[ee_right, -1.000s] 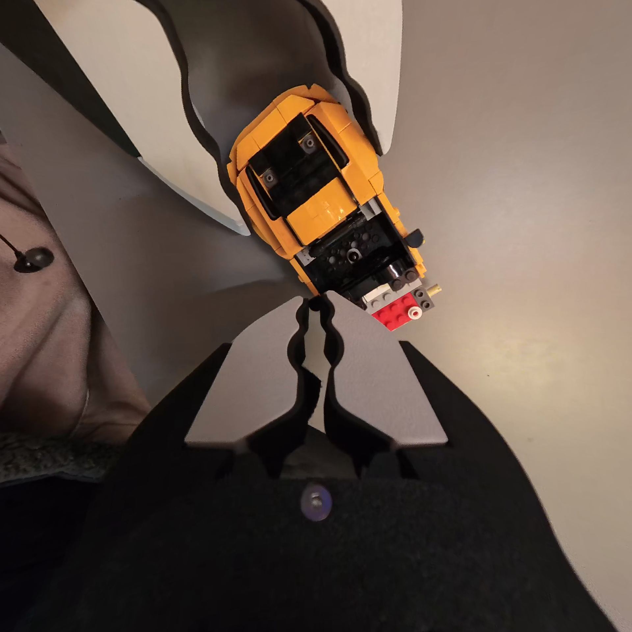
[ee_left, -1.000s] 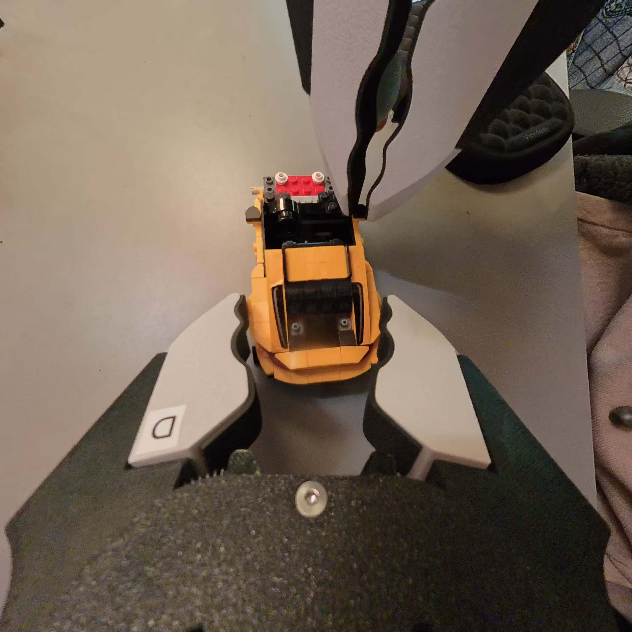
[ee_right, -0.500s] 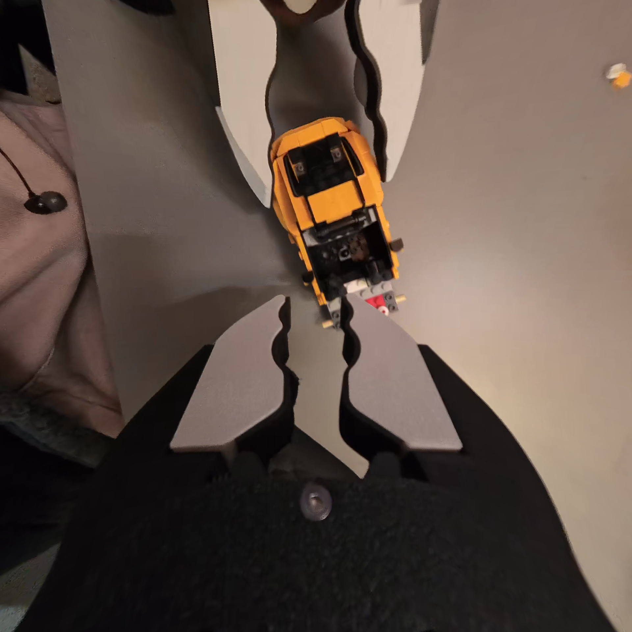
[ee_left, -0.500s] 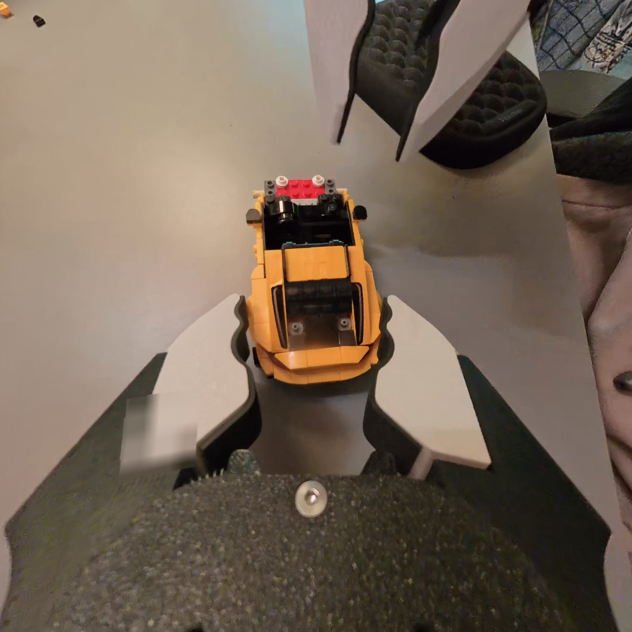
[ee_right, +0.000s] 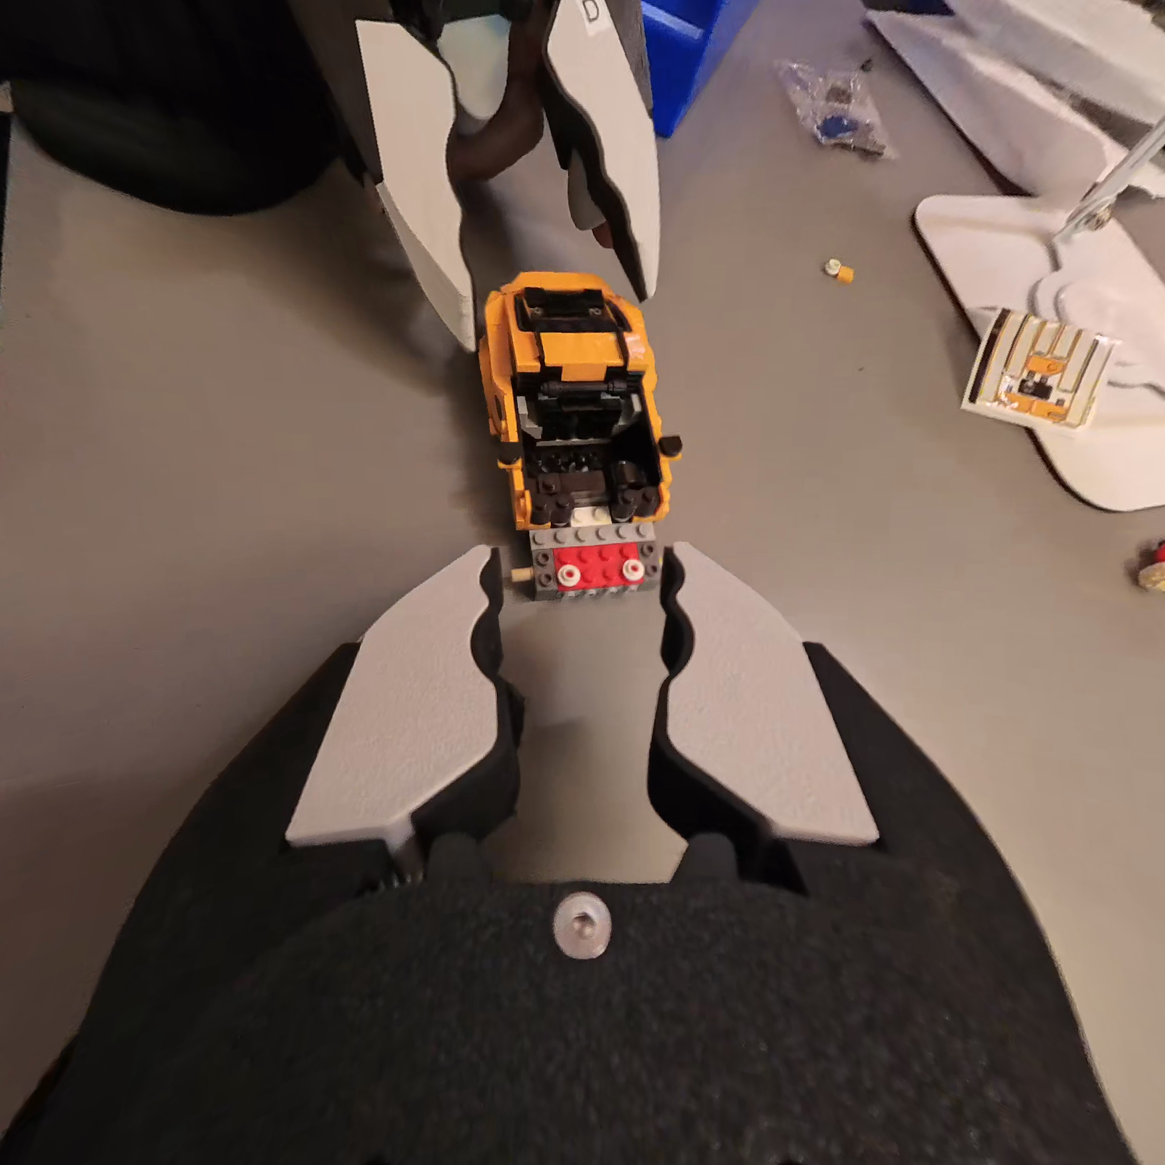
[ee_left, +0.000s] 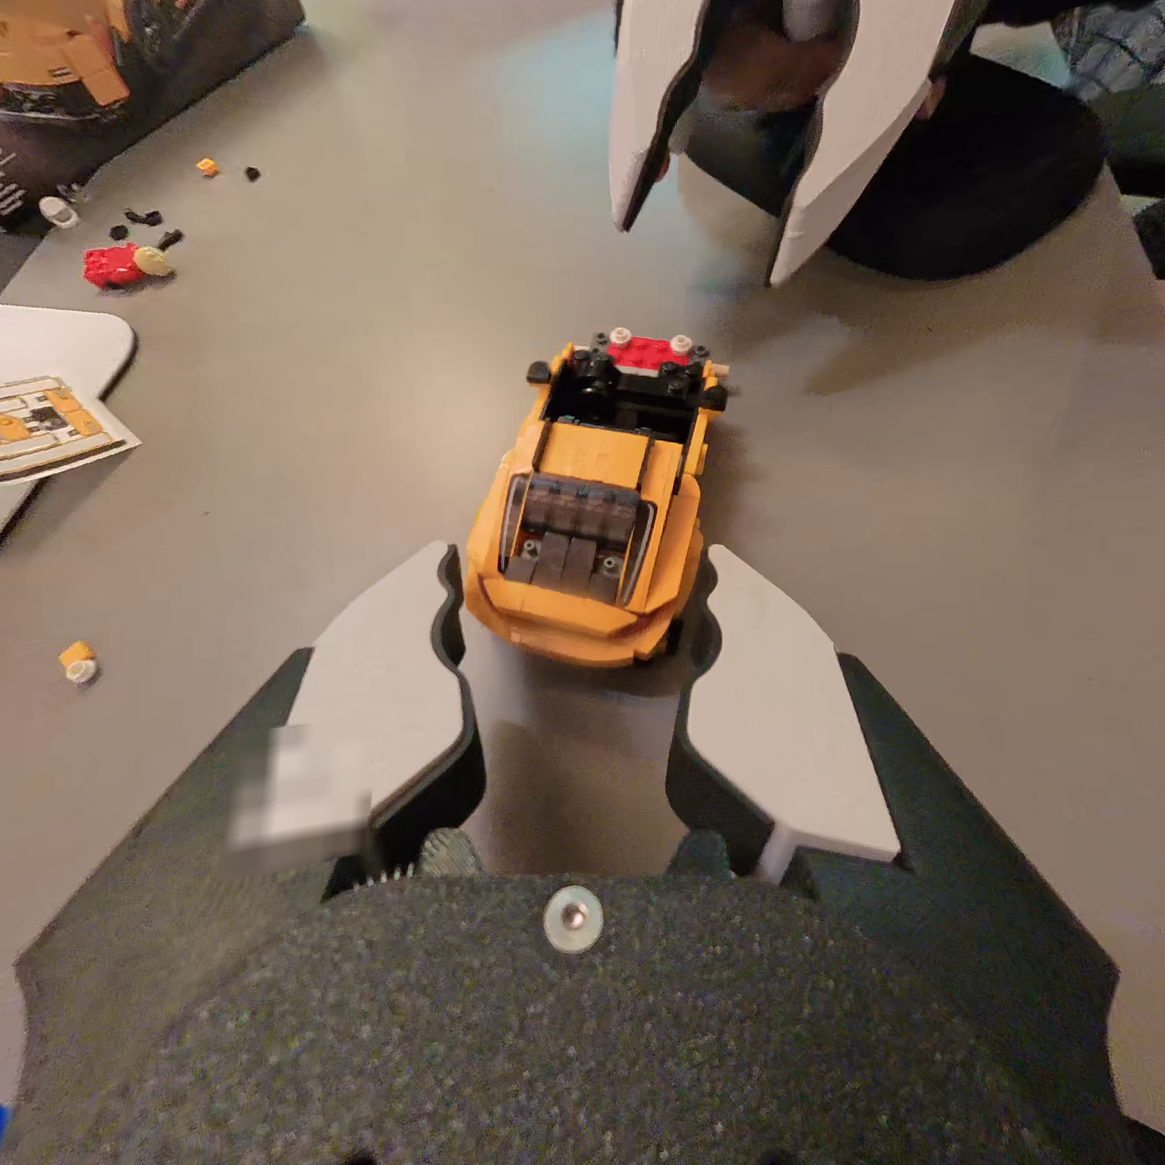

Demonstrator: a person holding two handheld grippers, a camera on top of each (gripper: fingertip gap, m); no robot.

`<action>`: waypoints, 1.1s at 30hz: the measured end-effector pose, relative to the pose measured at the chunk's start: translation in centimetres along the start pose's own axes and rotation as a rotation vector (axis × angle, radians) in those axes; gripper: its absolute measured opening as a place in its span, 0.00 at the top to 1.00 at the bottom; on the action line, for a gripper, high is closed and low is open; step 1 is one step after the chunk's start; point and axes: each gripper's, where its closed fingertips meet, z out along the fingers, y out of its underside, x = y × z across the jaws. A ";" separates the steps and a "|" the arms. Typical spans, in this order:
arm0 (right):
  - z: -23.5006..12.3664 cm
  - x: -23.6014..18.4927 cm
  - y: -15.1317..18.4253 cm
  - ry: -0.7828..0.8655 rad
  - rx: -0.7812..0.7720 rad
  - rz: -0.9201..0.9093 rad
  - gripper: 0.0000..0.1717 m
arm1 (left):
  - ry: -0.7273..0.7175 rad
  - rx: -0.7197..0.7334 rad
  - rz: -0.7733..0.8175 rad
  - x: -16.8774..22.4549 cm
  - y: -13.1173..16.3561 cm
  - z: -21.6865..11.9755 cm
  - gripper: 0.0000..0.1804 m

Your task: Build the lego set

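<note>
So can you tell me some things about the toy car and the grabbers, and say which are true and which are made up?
1. The toy car is mostly orange. True.
2. The car lies upside down. False: it stands upright on the table.
3. Both grippers are open. True: the left gripper and right gripper have fingers spread apart.
4. The right gripper lifts the car. False: the car rests on the table.
5. The car's red bricks are at the right gripper's end. True.
6. The table holds nothing else. False: small loose pieces lie around.

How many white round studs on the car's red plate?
2, both on the small red studded plate at the orange brick car's open end: one white round stud near its left edge, the other near its right. None looks hidden.
</note>
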 end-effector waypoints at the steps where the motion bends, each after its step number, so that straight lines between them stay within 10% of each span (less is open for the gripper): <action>1: 0.2 0.1 -0.1 -0.014 0.004 -0.011 0.71 | -0.014 0.007 -0.012 -0.4 0.1 0.0 0.62; 14: 3.3 3.3 -0.1 -0.341 0.014 0.071 0.65 | -0.312 -0.043 -0.205 -6.3 0.9 0.0 0.74; 33: 5.9 3.1 0.8 0.108 -0.218 0.211 0.58 | -0.160 -0.068 0.051 -5.1 -0.5 1.9 0.66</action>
